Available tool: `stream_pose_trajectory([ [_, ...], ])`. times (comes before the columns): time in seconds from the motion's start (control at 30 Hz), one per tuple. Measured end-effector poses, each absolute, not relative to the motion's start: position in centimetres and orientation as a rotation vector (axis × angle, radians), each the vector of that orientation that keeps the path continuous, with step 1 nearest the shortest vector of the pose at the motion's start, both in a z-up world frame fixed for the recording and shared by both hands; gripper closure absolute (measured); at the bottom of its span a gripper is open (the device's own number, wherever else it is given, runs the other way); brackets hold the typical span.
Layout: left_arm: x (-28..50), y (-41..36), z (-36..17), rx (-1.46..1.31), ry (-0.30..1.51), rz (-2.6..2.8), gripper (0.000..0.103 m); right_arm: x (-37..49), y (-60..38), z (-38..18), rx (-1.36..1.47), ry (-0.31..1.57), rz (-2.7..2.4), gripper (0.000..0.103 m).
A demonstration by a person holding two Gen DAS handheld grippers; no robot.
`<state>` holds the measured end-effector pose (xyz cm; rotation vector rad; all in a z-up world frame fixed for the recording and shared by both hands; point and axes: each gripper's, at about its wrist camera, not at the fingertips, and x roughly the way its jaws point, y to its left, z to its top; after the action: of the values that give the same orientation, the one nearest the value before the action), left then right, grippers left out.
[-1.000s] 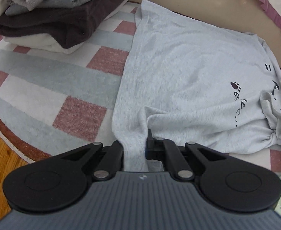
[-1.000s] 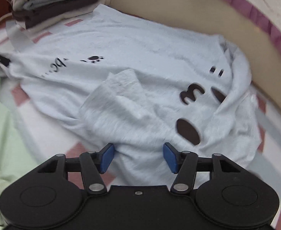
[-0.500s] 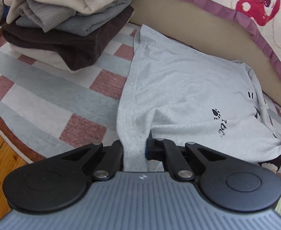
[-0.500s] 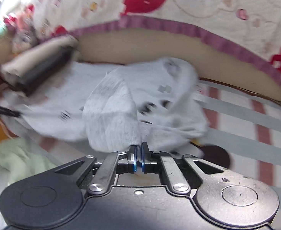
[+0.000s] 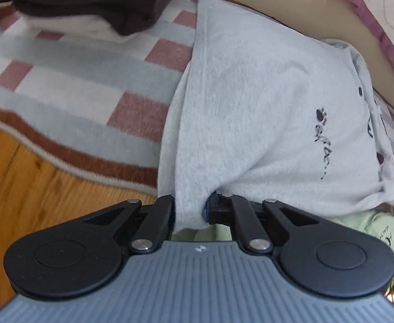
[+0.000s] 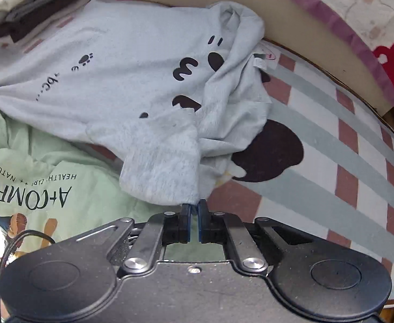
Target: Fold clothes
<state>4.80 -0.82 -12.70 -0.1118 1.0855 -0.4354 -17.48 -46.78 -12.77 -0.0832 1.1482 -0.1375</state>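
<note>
Pinching grey T-shirt (image 5: 250, 102) hem: left gripper (image 5: 190, 211) jaws | right gripper (image 6: 194, 215) jaws clamp its bunched sleeve end | shirt lies rumpled on checked blanket (image 5: 76, 62), folded stack (image 5: 102, 8) at 11 o'clock | judgement: pull both ends taut and level before laying flat.

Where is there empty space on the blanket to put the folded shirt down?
One bare patch of blanket lies between the pile and the grey shirt. A bigger one sits right of the shirt, up to the bed edge. The near side is crowded: a green shirt lies there, and both tongs pinch the grey shirt.
</note>
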Motion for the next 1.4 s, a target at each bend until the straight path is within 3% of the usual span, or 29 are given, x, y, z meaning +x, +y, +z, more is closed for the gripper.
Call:
stream_pose_trajectory([
  [0.03,4.7,-0.6,-12.9,-0.132,1.091,-0.434,0.098,-17.3,-46.6,-12.5,-0.096,1.150,-0.151,0.092],
  [0.07,4.7,-0.4,-13.1,-0.153,1.096,-0.433,0.097,-17.1,-46.6,-12.2,-0.110,1.150,-0.166,0.072],
  [0.1,4.6,-0.2,-13.3,-0.174,1.102,-0.432,0.096,-17.0,-46.6,-11.7,-0.114,1.134,-0.192,0.040],
  [0.13,4.6,0.1,-13.6,-0.195,1.107,-0.431,0.095,-16.9,-46.9,-11.2,-0.071,1.107,-0.185,0.032],
  [0.23,4.4,0.7,-14.2,-0.257,1.122,-0.427,0.095,-16.5,-47.9,-9.9,0.093,1.018,-0.137,0.031],
  [0.4,4.2,1.7,-15.3,-0.369,1.154,-0.428,0.094,-13.5,-48.3,-12.9,0.318,1.063,-0.034,0.029],
  [0.47,4.5,1.9,-15.8,-0.404,1.166,-0.433,0.086,-12.0,-47.5,-14.7,0.293,1.101,-0.052,0.029],
  [0.5,4.6,2.0,-16.1,-0.424,1.172,-0.434,0.085,-11.4,-46.9,-15.6,0.271,1.116,-0.059,0.031],
  [0.53,4.7,2.1,-16.4,-0.445,1.180,-0.434,0.083,-11.1,-46.5,-16.2,0.237,1.118,-0.042,0.039],
  [0.57,4.9,2.2,-16.7,-0.462,1.187,-0.433,0.083,-11.0,-45.9,-16.2,0.194,1.104,-0.023,0.086],
  [0.6,5.2,2.1,-16.7,-0.457,1.183,-0.435,0.083,-11.1,-45.4,-16.1,0.149,1.087,-0.006,0.094],
  [0.67,5.6,1.8,-16.7,-0.444,1.171,-0.440,0.101,-12.0,-45.5,-14.1,0.118,1.007,0.011,0.095],
  [0.97,4.2,0.1,-9.6,-0.214,0.948,-0.452,0.101,-19.4,-51.9,-4.1,0.318,0.740,0.190,0.095],
  [1.07,1.8,0.5,-7.2,-0.024,0.872,-0.427,0.101,-22.0,-51.5,-4.5,0.326,0.797,0.319,0.097],
  [1.23,0.7,1.6,-8.7,0.060,0.970,-0.379,0.101,-24.7,-49.0,-8.1,0.252,0.910,0.375,0.097],
  [1.4,1.7,1.7,-10.3,0.056,1.046,-0.323,0.099,-24.4,-48.7,-8.4,0.354,0.878,0.409,0.097],
])
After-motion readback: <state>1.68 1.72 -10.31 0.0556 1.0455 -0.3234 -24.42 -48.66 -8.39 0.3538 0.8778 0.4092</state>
